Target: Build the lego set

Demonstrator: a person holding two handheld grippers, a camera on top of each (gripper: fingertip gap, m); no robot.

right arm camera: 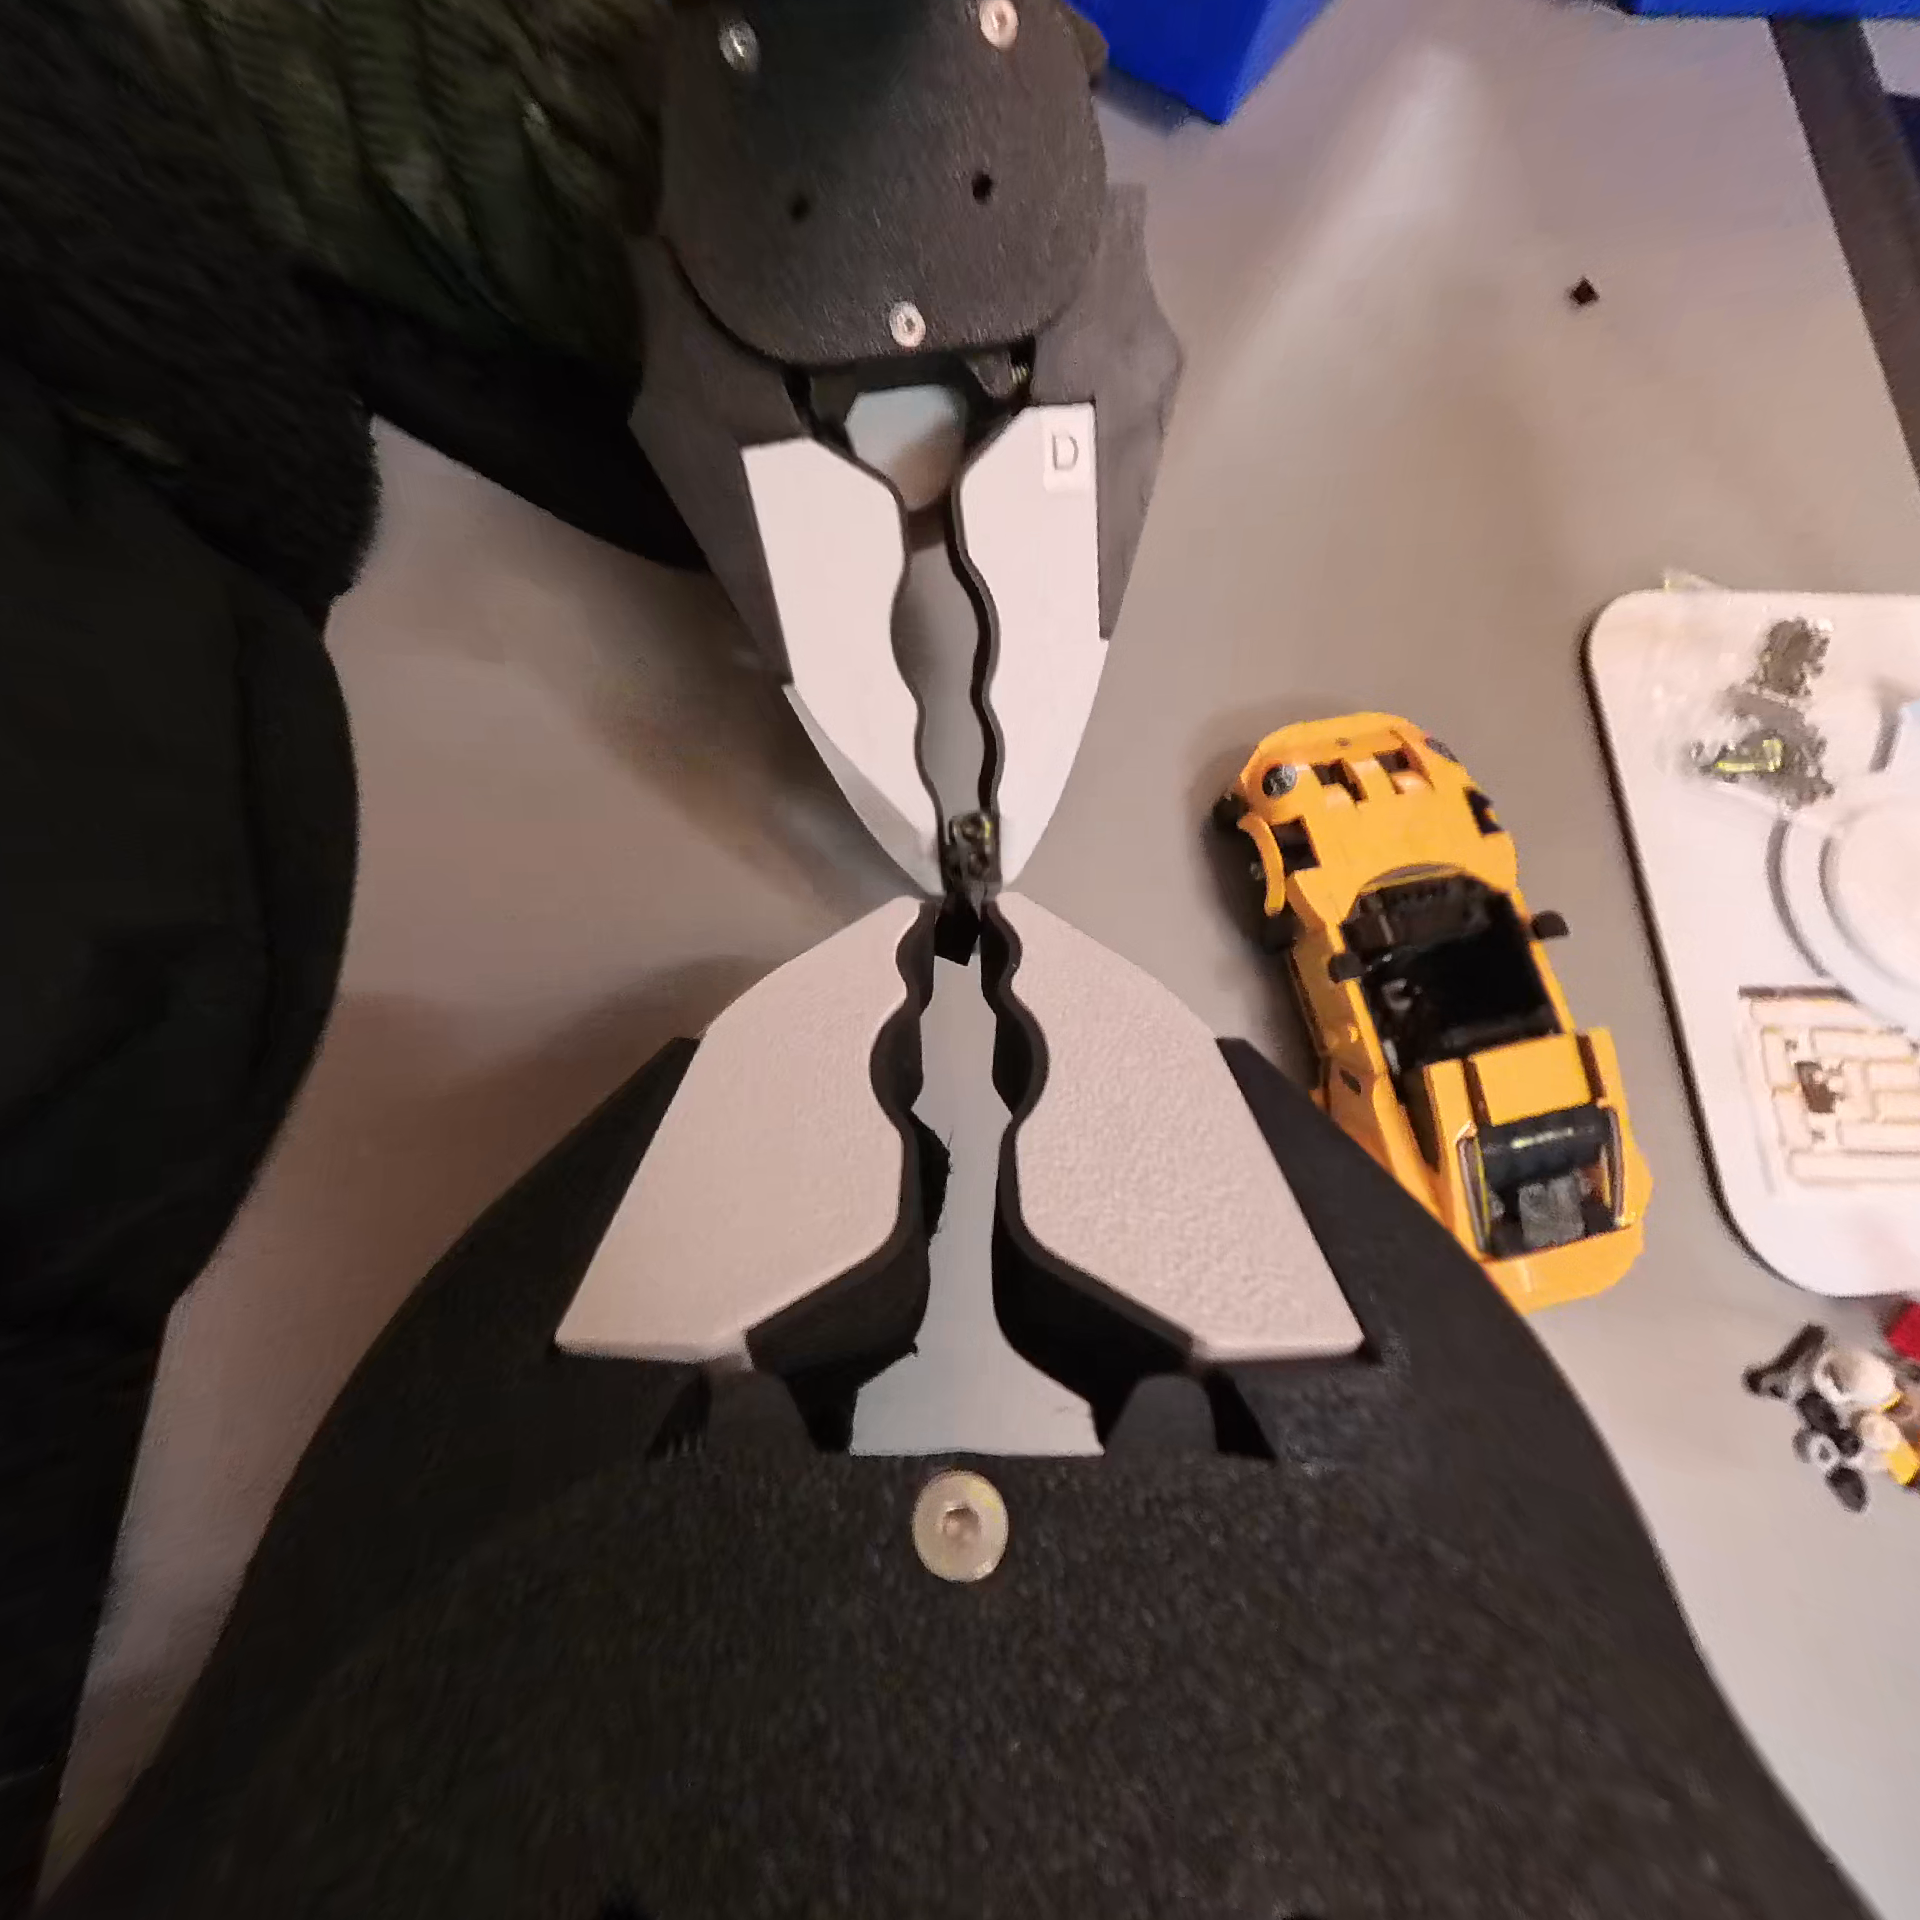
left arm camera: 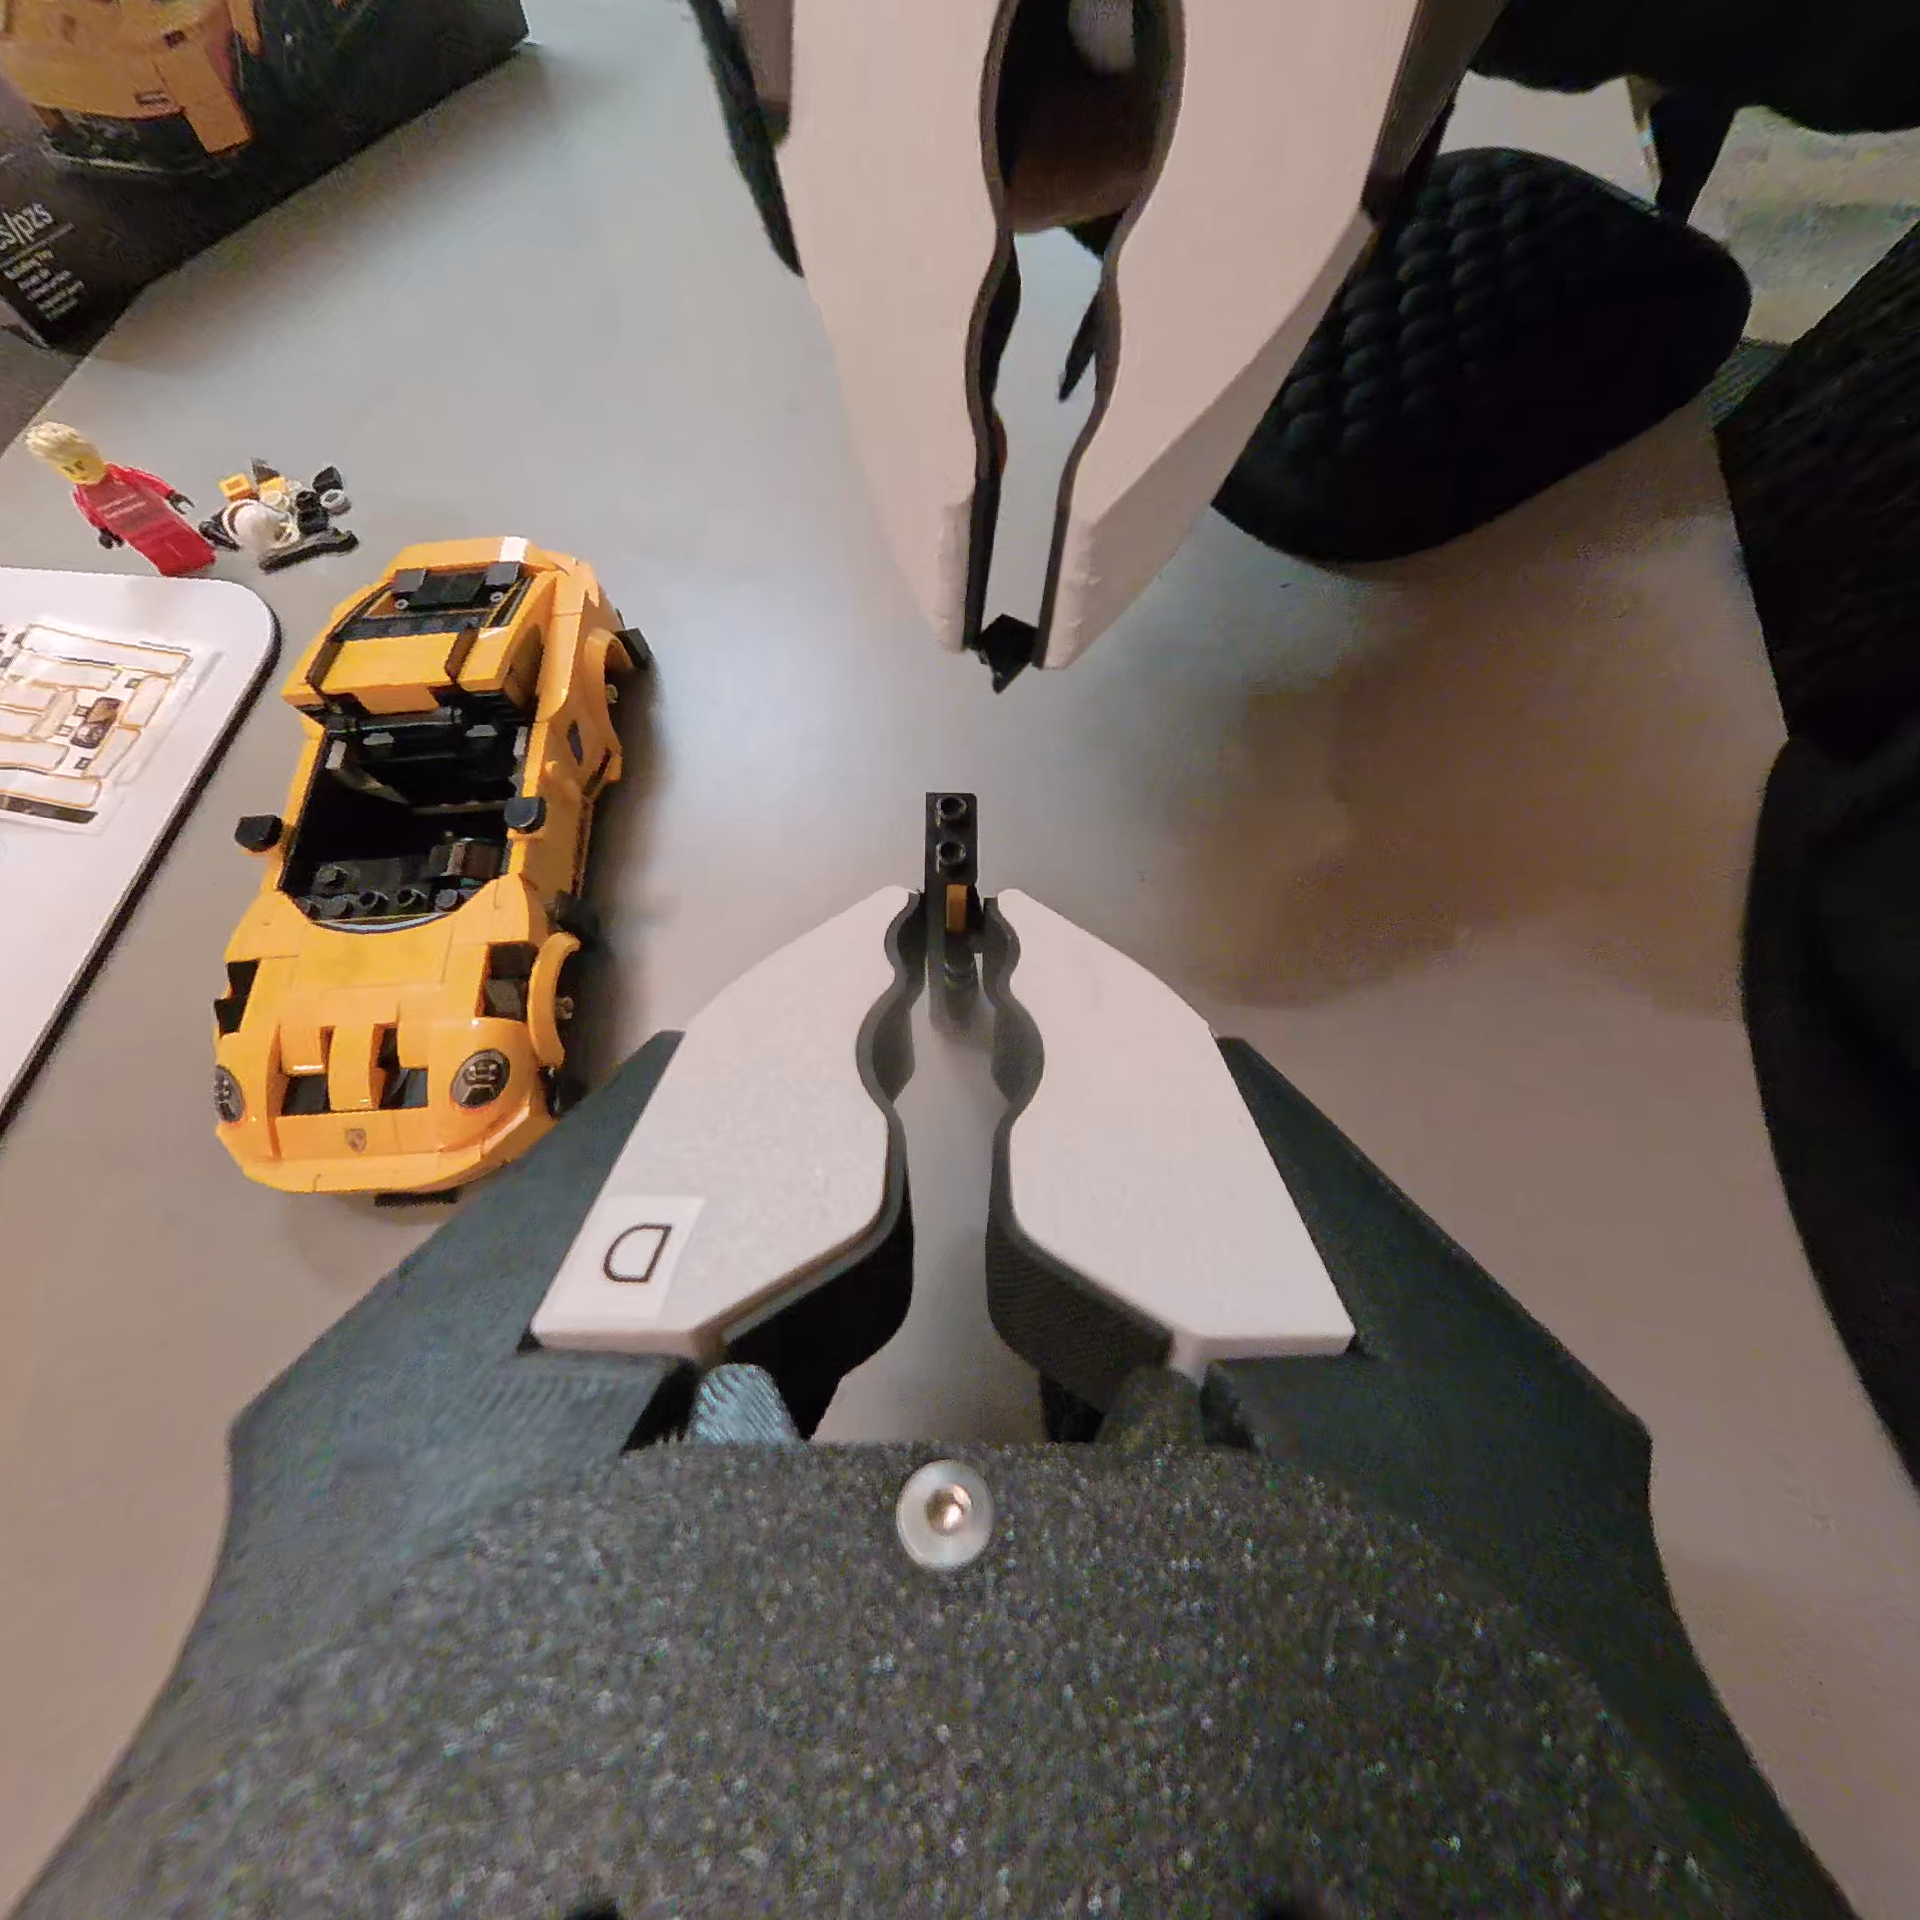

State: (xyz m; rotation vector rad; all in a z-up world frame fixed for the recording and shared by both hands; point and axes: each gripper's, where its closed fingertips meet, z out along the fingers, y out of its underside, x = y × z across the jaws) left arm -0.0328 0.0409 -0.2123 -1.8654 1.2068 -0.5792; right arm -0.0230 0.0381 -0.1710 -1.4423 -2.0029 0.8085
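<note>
Currently, reading the left wrist view from left to right, I list: the set's box [left arm camera: 156, 135] at the far left corner, parked out of the working area; a minifigure [left arm camera: 130, 499] in red lying beside a small heap of loose pieces [left arm camera: 286, 509], kept close, I judge, for later steps; a white tray [left arm camera: 156, 727] bearing a sheet of stickers [left arm camera: 83, 717]; and the yellow car [left arm camera: 426, 873], standing on the grey worktop [left arm camera: 1403, 935] with its roof off and cockpit open, apart from both tools. Next entry, centre: my left gripper [left arm camera: 951, 904], jaws nearly shut on a small black and yellow sub-assembly [left arm camera: 953, 862], its two studs projecting past the tips so that they stay exposed for mating. Facing it, my right gripper [left arm camera: 1003, 644], jaws drawn narrow on a small black piece [left arm camera: 1003, 639] at the very tips; a gap separates the two parts in this view. To the right, black textured shapes that I cannot identify. In the right wrist view the same pairing appears tip to tip: left gripper [right arm camera: 971, 847] above, right gripper [right arm camera: 961, 925] below, the black piece [right arm camera: 958, 935] almost touching the sub-assembly [right arm camera: 971, 836]; whether they touch I cannot tell. Right of them, the car [right arm camera: 1423, 997], then the tray [right arm camera: 1662, 935] and spare pieces [right arm camera: 1839, 1403]. My judgement: both parts are held off the worktop so they can be pressed together before going onto the car.
</note>
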